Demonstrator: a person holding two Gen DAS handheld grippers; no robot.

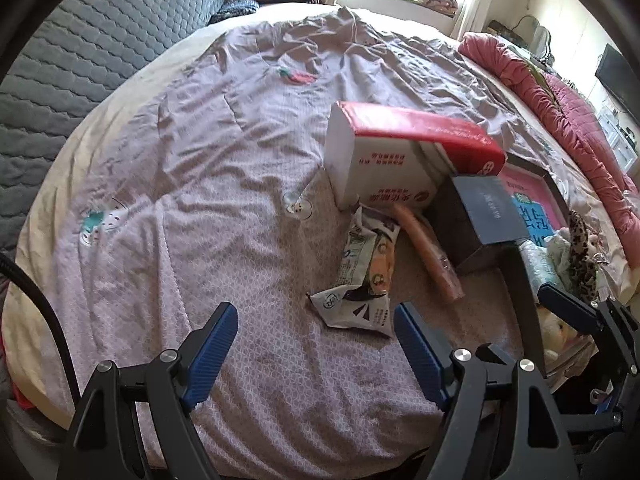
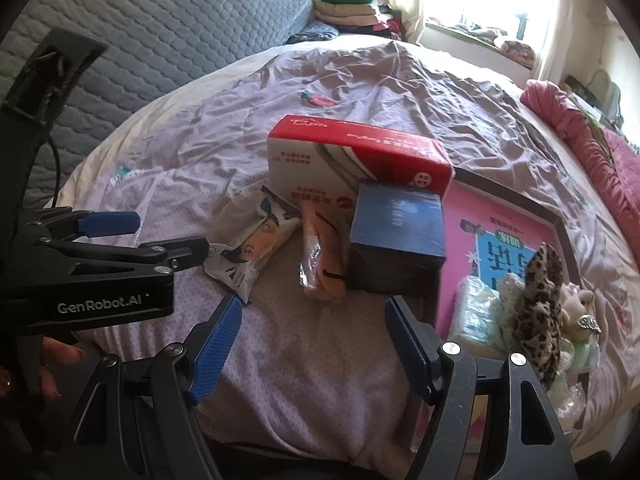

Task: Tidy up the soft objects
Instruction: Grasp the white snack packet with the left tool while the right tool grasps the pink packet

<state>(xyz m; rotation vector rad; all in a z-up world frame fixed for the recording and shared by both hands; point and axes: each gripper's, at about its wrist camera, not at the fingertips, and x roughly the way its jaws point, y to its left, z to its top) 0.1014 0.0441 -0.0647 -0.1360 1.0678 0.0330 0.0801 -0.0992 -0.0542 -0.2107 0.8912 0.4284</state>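
Both grippers hang over the bed with jaws spread wide and nothing between them: the left gripper (image 1: pixel 316 330) sits just short of a crumpled snack packet (image 1: pixel 362 272), and the right gripper (image 2: pixel 314 328) hovers a little nearer the viewer than a dark box (image 2: pixel 396 248). Taking that dark box as the mark, an orange tube-shaped pack (image 2: pixel 322 256) lies against its left side, long axis running from the tissue pack toward the viewer. The snack packet lies left of the tube, angled the same way, its near end pointing at the left gripper. Behind the box stands a red and white tissue pack (image 2: pixel 352 160), long axis running left to right, its lower right part hidden by the box. To the box's right is a shallow tray (image 2: pixel 560 220) holding a pink book, with a leopard-print soft toy (image 2: pixel 536 300) and a small doll (image 2: pixel 580 300) at its near end; the pale bundle beside them is hard to make out. All rest on a wrinkled lilac sheet (image 1: pixel 224 168).
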